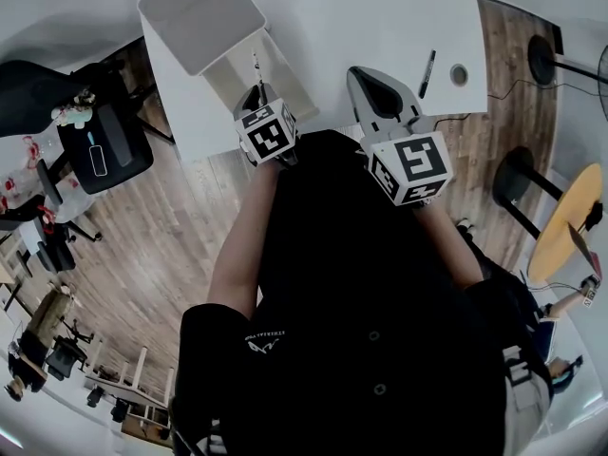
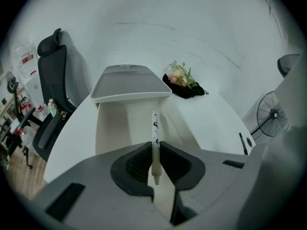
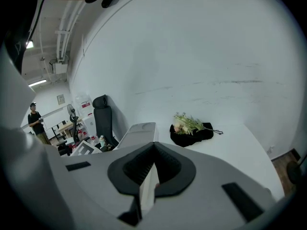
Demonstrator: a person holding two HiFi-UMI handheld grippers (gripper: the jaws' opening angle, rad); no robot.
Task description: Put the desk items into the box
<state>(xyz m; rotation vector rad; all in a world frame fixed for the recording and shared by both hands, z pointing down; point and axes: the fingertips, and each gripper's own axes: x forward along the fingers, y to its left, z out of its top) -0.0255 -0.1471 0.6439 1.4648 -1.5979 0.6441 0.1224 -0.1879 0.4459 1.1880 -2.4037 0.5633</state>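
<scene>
Spanning the top of the head view, the white desk [image 1: 380,27] carries the open box [image 2: 103,126], with its lid [image 2: 129,83] tilted up behind it. The left gripper [image 2: 154,143] pinches a white pen [image 2: 154,123] by its lower end over the box mouth. Held so low, the long pen could swivel, or land across the wall on release. The right gripper [image 3: 153,149] is closed on nothing. A black pen [image 1: 427,72] lies on the desk. The box floor is hidden.
</scene>
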